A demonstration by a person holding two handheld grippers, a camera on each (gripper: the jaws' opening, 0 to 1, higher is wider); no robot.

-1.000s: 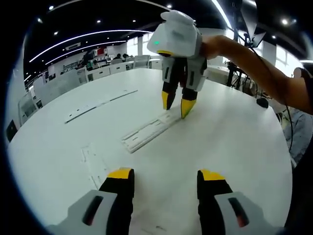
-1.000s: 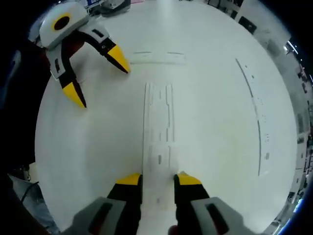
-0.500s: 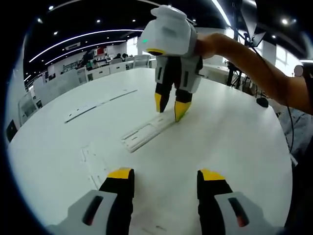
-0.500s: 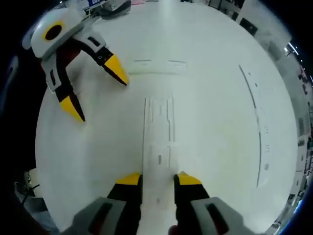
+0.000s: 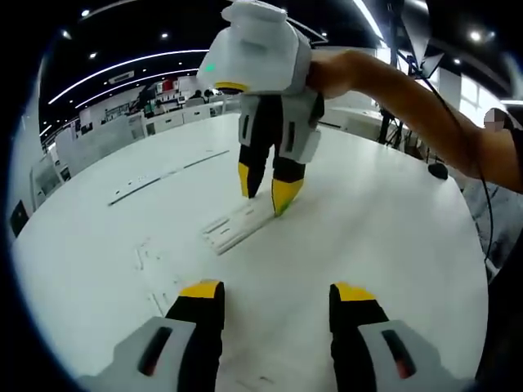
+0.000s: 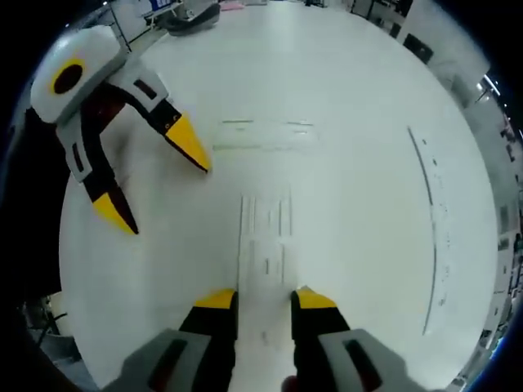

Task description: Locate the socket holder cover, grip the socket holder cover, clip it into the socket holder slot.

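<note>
A long white socket holder strip lies flat on the white table, its cover seated along it. My right gripper stands tip-down over the strip. Its jaws are narrowly apart and press against the strip's two long sides. A person's arm holds it. My left gripper hovers open a short way from the strip's near end, with nothing between its jaws.
A second long thin white strip lies further off on the table. Faint flat white pieces rest near the holder. A small black object sits by the table's right edge. Desks and people stand behind.
My right gripper has slid along the strip from its far end toward the left gripper, while the strip stayed in place. The left gripper has not changed its opening.
</note>
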